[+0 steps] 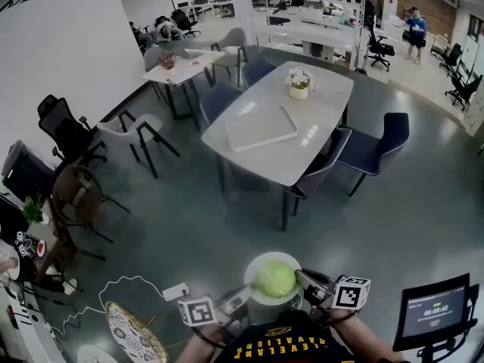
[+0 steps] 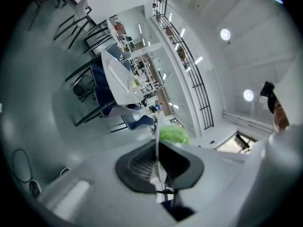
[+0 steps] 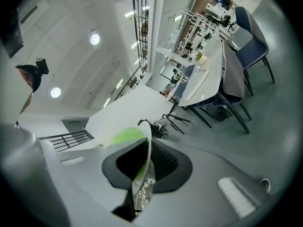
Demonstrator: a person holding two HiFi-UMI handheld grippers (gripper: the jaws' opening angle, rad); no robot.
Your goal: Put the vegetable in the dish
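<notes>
Both grippers are pinching the same dish [image 1: 255, 268], one on each side of its rim. Left gripper [image 2: 158, 164]: jaws closed onto the thin white edge, which runs edge-on between the dark pads. Right gripper [image 3: 144, 162]: same, jaws nipped on the opposite edge. The vegetable [image 1: 275, 279], a round pale-green head, sits in the middle of the dish between the two grippers. The dish is held in the air close to the person's chest, above the grey floor [image 1: 189, 225], resting on nothing. Well beyond it is a long white surface [image 1: 302, 134] carrying a flat pale slab [image 1: 261, 129] (laptop or tray, can't tell) and a flower pot [image 1: 299, 82], with blue chairs [image 1: 374, 148] around it. A small screen [image 1: 433, 312] on a stand is just right of the right gripper.
</notes>
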